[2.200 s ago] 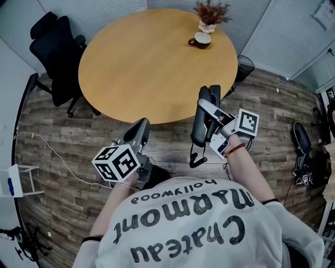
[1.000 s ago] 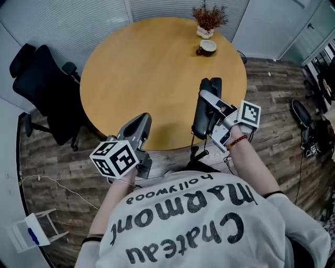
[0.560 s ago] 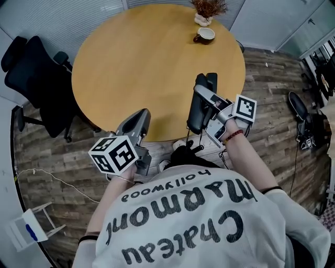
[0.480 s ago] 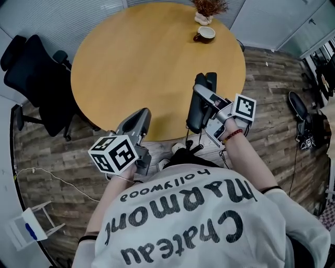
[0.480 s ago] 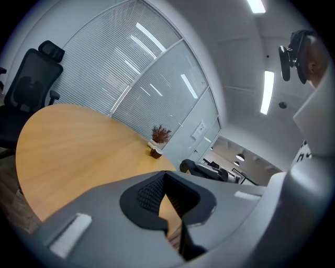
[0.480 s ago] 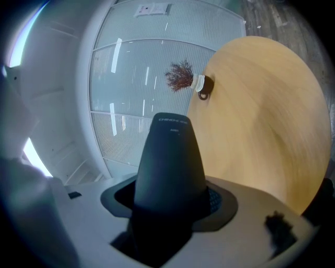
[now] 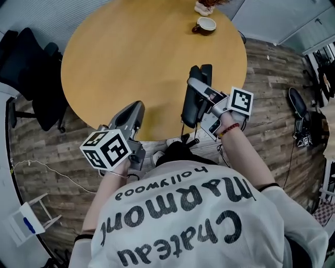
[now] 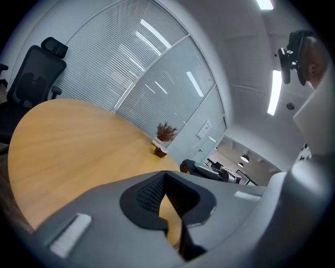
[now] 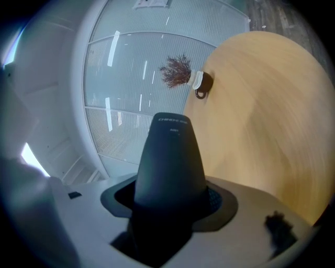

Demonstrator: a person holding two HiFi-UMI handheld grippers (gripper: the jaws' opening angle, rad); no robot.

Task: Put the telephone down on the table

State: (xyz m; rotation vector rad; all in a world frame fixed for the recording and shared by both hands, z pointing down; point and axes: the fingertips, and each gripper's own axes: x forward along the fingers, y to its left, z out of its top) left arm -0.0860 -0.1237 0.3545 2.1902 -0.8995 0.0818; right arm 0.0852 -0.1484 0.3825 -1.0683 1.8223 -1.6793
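My right tongs (image 7: pixel 194 86) grasp the telephone (image 9: pixel 170 162) over the round wooden desk (image 7: pixel 136 47) ahead; left tongs (image 7: pixel 135 109) seemingly clenched, empty, with plank floor (image 7: pixel 47 141) beneath.

— What sits on the round wooden table (image 7: pixel 131 47)?
— A brown cup (image 7: pixel 203 24) near the far edge, and just beside it a small white pot (image 7: pixel 203 7) of dried twigs.

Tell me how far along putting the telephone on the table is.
Done: the right gripper has the telephone clamped. In hand: it hangs upright over the table's near edge, apparently not resting on it. Left: lower it onto the wood and release. The left gripper is shut, empty.
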